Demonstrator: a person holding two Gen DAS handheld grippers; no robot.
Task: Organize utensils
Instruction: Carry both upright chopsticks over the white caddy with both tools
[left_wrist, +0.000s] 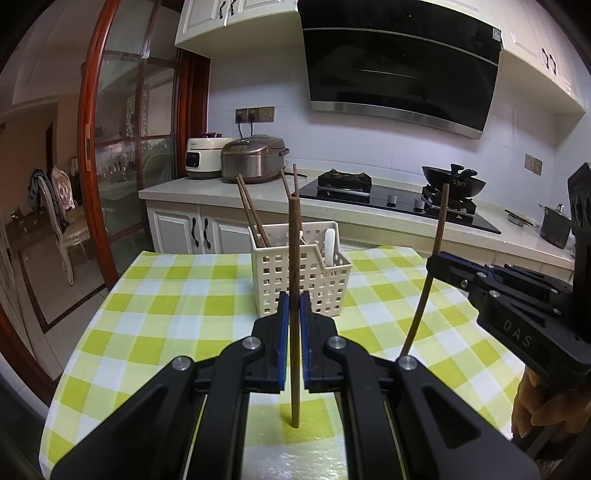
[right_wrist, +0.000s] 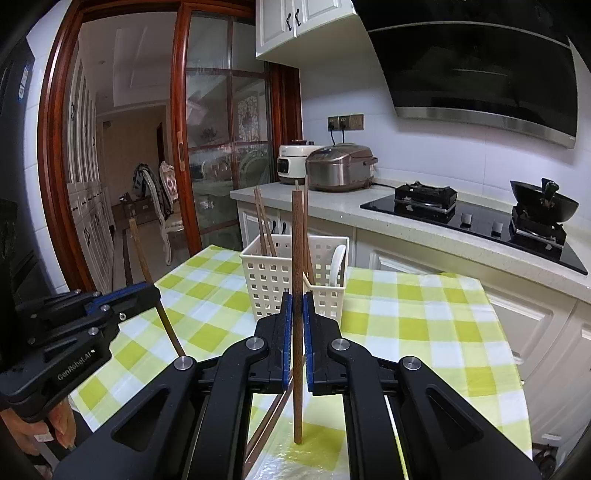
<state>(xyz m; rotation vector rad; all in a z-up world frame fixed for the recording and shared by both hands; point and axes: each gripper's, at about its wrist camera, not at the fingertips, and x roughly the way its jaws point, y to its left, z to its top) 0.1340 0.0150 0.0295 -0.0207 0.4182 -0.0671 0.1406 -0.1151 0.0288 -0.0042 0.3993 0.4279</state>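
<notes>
Chopsticks are the business here, one in each gripper. The left gripper (left_wrist: 294, 301) has its jaws clamped on a brown chopstick (left_wrist: 294, 258) that stands upright, its lower tip touching the checked cloth (left_wrist: 166, 295) of the desk directly below the jaws and its top rising above them. The right gripper (right_wrist: 296, 302) is likewise clamped on a second chopstick (right_wrist: 297, 258), also upright with its foot on the cloth beneath the jaws. In the left wrist view the right gripper (left_wrist: 439, 258) shows off to the right of the left jaws, its stick (left_wrist: 432, 266) leaning slightly. In the right wrist view the left gripper (right_wrist: 147, 291) sits off to the left, its stick (right_wrist: 147, 273) tilted.

Just ahead of both pairs of jaws stands a cream lattice caddy (left_wrist: 325, 284) (right_wrist: 266, 277) on the cloth. More chopsticks (left_wrist: 251, 214) lean in its left compartment, and a white spoon handle (left_wrist: 330, 247) stands in its right one. Below and left of the right jaws, two further chopsticks (right_wrist: 266, 424) lie flat on the cloth. Beyond the caddy runs a counter with a rice cooker (left_wrist: 255, 158) and a wok (left_wrist: 454, 182) on a hob.
</notes>
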